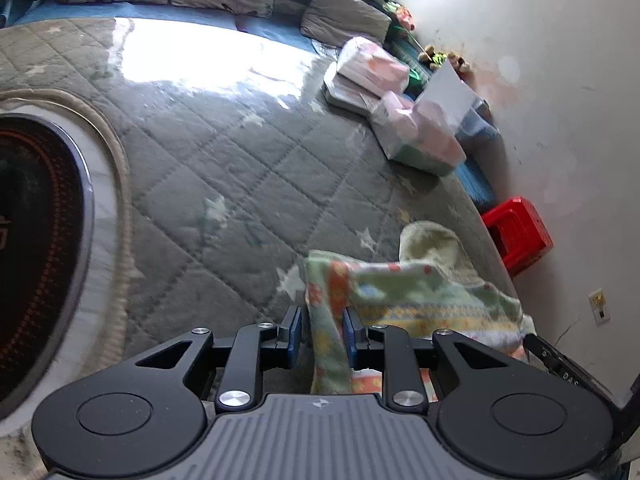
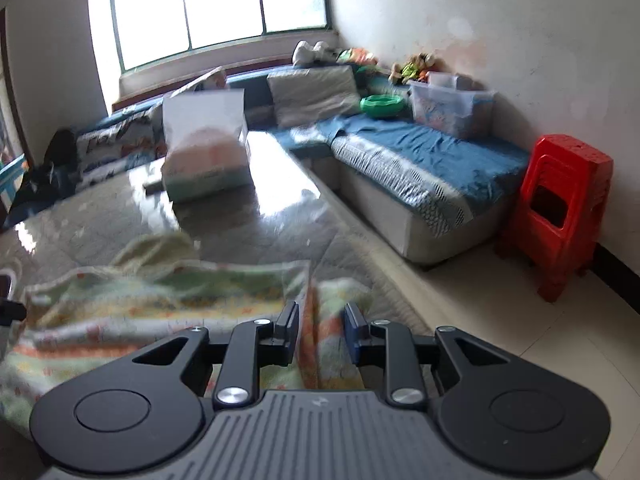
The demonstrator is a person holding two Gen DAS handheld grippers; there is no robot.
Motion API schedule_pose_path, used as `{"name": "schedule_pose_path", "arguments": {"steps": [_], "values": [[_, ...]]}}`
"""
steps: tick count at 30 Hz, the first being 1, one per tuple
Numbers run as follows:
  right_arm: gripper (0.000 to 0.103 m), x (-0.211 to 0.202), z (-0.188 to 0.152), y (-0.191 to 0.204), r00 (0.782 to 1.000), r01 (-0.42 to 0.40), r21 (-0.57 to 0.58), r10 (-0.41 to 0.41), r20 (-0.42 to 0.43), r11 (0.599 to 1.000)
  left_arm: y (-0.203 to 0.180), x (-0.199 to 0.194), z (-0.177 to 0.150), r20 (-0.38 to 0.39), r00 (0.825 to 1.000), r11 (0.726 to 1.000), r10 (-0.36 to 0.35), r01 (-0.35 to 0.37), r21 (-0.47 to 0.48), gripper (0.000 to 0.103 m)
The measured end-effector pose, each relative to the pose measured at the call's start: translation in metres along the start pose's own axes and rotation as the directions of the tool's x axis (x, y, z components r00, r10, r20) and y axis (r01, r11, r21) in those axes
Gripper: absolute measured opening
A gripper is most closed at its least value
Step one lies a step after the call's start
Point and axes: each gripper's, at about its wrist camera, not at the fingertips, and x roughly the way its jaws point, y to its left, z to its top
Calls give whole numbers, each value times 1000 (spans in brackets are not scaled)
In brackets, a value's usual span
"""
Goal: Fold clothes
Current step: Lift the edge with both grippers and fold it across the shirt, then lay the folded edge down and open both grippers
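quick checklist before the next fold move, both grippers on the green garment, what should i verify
1. Left gripper has cloth: ok, a band of the patterned garment runs between its fingers.
2. Right gripper has cloth: ok, a garment edge sits between its fingers.
3. Grips firm: cannot tell, both jaws show a gap around the fabric.
4. Garment spread flat: not ok, it is bunched and rumpled between the grippers.
5. Landing area free: ok, the quilted mat ahead is bare; the packages lie farther off.
6. Sharp view: not ok, the right wrist view is motion-blurred.
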Motion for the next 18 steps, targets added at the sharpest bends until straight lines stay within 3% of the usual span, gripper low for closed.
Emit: {"name": "schedule_pose_path", "arguments": {"steps": [5, 10, 13, 18], "values": [[31, -6, 10, 17, 996, -82, -29, 82, 22, 996, -21, -12, 4, 28, 998, 997, -50, 48, 57, 24], [34, 9, 11, 42, 985, -173, -61, 171, -28, 983, -49, -3, 2, -2, 994, 988, -113, 113, 104, 24], [38, 19, 11, 56, 980, -198, -87, 194, -53, 976, -59, 6, -1, -30, 992, 986, -122, 125, 113, 24], [38, 35, 12, 66, 975, -212, -102, 204, -84, 972, -63, 6, 5, -12, 991, 984, -130, 131, 117, 24]]}}
